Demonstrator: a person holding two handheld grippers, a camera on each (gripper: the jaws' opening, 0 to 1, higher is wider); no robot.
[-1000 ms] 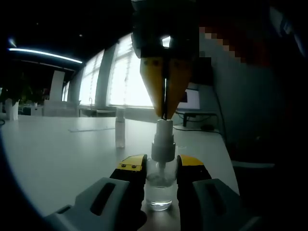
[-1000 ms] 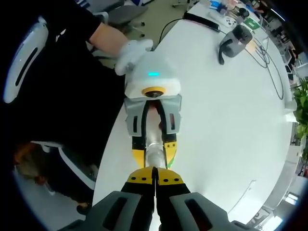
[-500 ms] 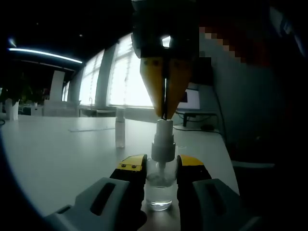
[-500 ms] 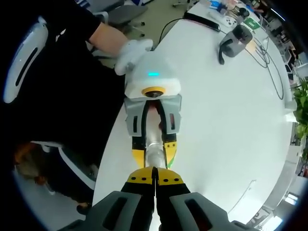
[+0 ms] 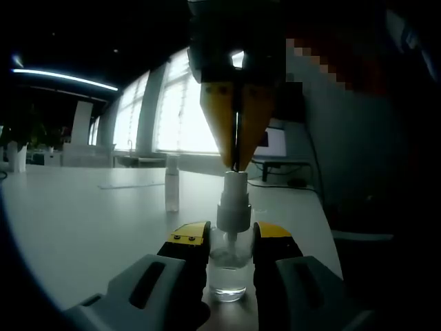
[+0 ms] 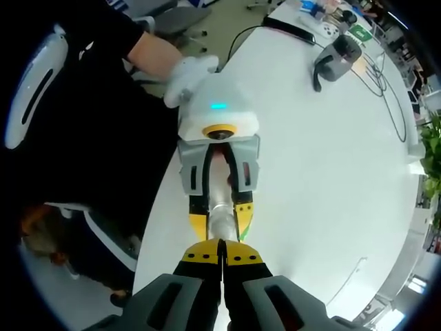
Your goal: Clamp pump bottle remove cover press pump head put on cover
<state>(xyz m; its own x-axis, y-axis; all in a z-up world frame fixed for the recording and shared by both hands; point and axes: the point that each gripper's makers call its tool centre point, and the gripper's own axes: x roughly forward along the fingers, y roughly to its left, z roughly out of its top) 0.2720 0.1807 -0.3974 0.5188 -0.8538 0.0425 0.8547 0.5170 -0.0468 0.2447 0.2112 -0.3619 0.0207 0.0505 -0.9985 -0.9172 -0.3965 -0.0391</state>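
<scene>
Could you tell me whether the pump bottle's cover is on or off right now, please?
Off. The pump head is bare, with the shut right gripper touching its top. The cover stands apart on the table; the left gripper clamps the bottle.

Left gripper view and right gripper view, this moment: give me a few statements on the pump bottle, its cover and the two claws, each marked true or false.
1. The left claw is clamped on the clear pump bottle. True.
2. The right claw is wide open above the bottle. False: its jaws are shut, tips down at the pump head.
3. The cover sits on the pump head. False: it stands apart on the white table.
4. The bottle lies on its side. False: it stands upright.
5. A gloved hand holds the left claw. True.
</scene>
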